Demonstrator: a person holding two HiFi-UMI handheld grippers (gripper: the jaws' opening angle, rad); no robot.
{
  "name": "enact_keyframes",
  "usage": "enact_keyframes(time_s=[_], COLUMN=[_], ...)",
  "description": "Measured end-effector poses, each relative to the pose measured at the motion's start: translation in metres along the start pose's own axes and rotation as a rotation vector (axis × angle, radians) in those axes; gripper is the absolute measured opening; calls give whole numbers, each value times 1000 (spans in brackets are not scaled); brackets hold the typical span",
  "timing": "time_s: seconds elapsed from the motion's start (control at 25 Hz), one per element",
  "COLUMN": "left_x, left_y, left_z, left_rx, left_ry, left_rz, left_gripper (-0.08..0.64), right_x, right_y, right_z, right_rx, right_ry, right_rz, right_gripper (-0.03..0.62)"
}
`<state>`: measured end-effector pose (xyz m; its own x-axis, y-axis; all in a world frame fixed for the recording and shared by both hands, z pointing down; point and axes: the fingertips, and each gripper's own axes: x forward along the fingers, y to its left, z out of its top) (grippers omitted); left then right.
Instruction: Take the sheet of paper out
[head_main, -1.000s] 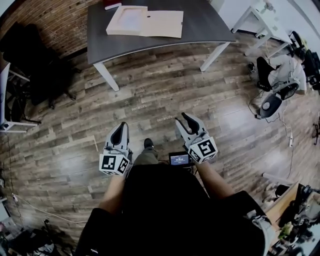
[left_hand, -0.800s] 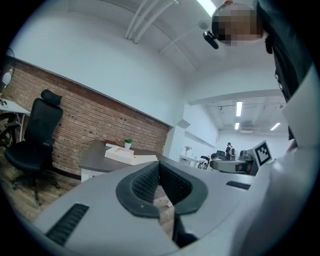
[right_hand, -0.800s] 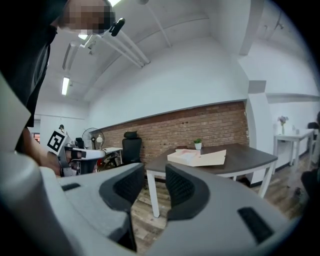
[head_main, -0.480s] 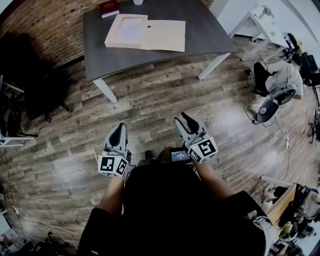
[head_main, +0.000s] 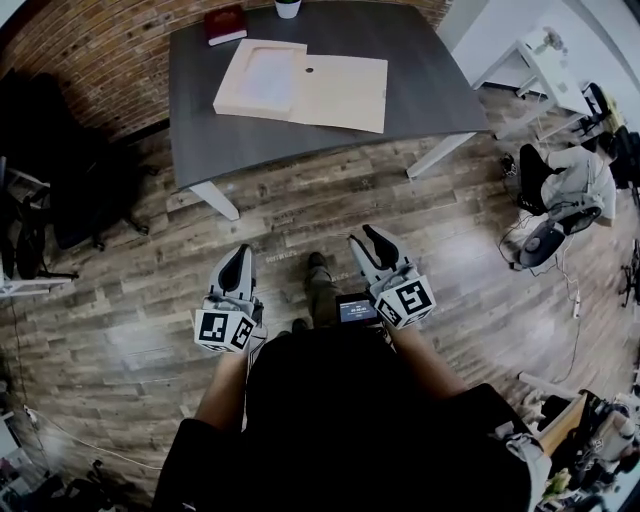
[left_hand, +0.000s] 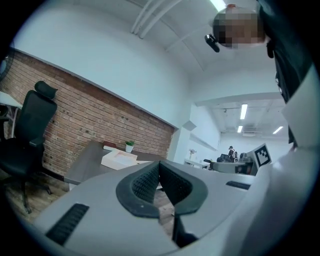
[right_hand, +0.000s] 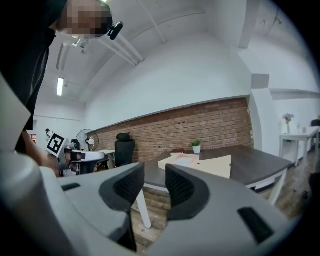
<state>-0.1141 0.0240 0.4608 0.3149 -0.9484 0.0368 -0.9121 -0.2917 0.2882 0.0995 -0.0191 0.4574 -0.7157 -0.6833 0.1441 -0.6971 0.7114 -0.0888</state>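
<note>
A shallow tan wooden box (head_main: 258, 80) lies on the dark grey table (head_main: 420, 80) far ahead, its flat lid (head_main: 345, 92) slid off to the right. A pale sheet of paper (head_main: 268, 76) lies inside it. Both grippers are held at waist height over the floor, well short of the table. My left gripper (head_main: 237, 262) has its pads pressed together with nothing in them. My right gripper (head_main: 370, 240) shows a narrow gap between its pads and holds nothing. The box (left_hand: 119, 159) shows small beyond the left gripper (left_hand: 160, 172), and the box (right_hand: 192, 162) shows beyond the right gripper (right_hand: 155, 184).
A red book (head_main: 225, 22) and a small white plant pot (head_main: 288, 8) sit at the table's back edge. A black office chair (head_main: 75, 150) stands left of the table, and white desks and chairs (head_main: 560, 170) at the right. Wood plank floor (head_main: 300, 215) lies between me and the table.
I have stepped toward the table, so it sits lower and larger in the head view; a foot now shows between the grippers. The grippers kept their pose.
</note>
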Motion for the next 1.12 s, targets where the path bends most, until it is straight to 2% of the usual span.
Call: enact_keyframes(time_s=[0.24, 0.6, 1.12], left_x=[79, 192, 274], left_y=[27, 55, 109], left_z=[14, 39, 52], left_rx=[3, 47, 21], left_ry=[14, 5, 6], left_rz=[51, 95, 114], left_gripper=[-5, -5, -5], right_x=[73, 156, 232], right_y=[-62, -155, -203], right_z=[12, 33, 34], right_rx=[5, 24, 54], right_ry=[17, 7, 39], right_rz=[73, 128, 152], right_gripper=[135, 135, 135])
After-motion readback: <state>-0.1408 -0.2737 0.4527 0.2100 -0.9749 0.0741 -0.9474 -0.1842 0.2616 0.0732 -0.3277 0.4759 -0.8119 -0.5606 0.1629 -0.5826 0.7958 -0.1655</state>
